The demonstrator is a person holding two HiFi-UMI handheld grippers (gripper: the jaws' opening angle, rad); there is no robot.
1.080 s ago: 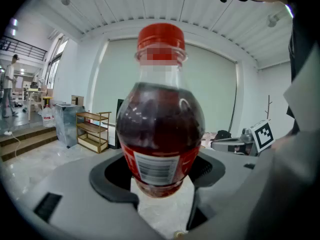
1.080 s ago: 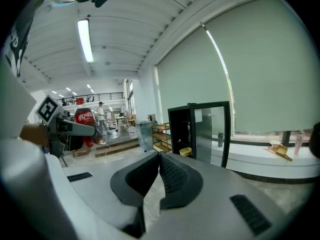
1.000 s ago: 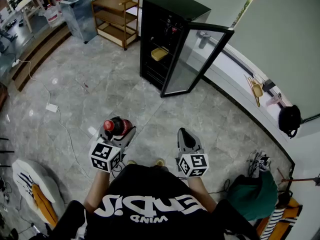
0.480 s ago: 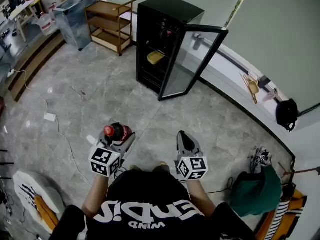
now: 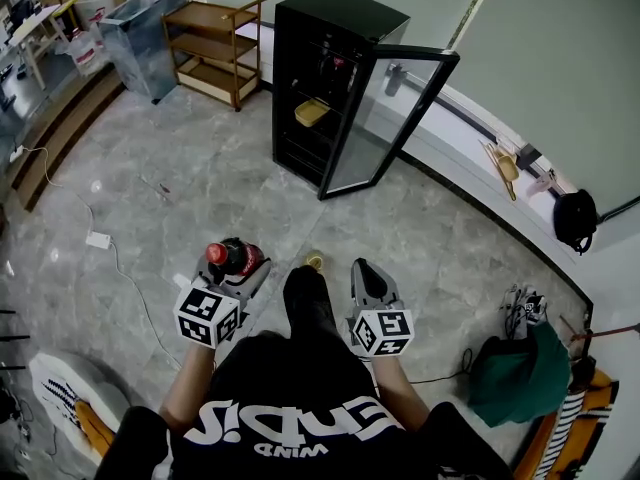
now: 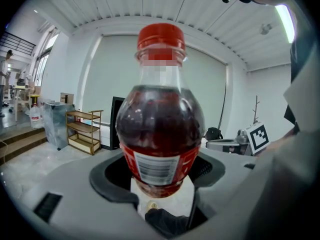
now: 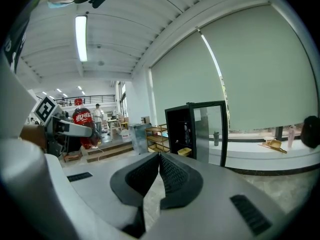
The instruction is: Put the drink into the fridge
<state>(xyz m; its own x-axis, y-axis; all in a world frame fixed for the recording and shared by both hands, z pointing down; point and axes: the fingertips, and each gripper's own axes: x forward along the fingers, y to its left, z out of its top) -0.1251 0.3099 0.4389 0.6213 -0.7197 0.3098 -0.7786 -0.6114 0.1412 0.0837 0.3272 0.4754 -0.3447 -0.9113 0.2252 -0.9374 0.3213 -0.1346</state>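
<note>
The left tongs are clenched on the drink, a red-capped bottle of dark soda. It stands upright between the jaws, gripped low on its body. The right tongs are pressed together on nothing, their jaw tips meeting. Both are carried in front of the person, whose leg reaches forward between them. The fridge stands at 12 o'clock across the floor, well apart from the bottle. Its glass door is swung open toward 1 o'clock.

The step in hand looks like the carry toward the fridge, and placing has not begun. The next move calls for closing that gap with the bottle kept upright, then choosing a free spot on a shelf. Since the door is open, the right tongs seem to have little to do.

Only the head view shows the whole layout, with a wooden rack at 11 o'clock and a yellow item inside the fridge. The left gripper view shows the grip close up, but the bottle hides most of the fridge. The right gripper view faces the fridge opening squarely and catches the held bottle at 9 o'clock.
</note>
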